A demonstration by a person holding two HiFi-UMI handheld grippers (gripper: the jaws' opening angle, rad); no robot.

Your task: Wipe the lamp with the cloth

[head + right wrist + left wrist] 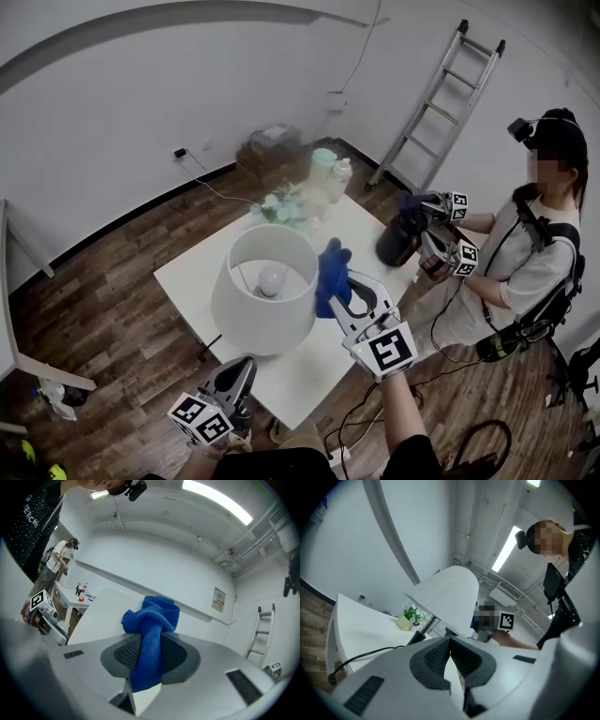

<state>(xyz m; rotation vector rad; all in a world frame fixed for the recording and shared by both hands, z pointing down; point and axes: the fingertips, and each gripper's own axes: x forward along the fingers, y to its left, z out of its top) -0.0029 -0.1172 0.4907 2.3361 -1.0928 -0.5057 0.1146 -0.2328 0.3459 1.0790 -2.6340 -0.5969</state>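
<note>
The lamp has a wide white shade [262, 300] with its bulb [272, 278] showing through the open top, and it stands on the white table [192, 277]. My right gripper [339, 292] is shut on a bunched blue cloth [331, 272] right beside the shade's right rim. In the right gripper view the cloth [153, 618] fills the gap between the pads of that gripper [151, 641]. My left gripper [240, 370] is low at the table's front edge, below the shade. In its own view the left gripper [450, 640] has its pads together, with the shade [450, 595] and dark stem [427, 626] just ahead.
A black cable [361, 654] trails over the table toward the lamp. A small flower pot [284, 206] and jars [324, 167] stand at the far end. Another person [534, 253] at the right holds two grippers on a dark jar [397, 240]. A ladder [441, 103] leans on the wall.
</note>
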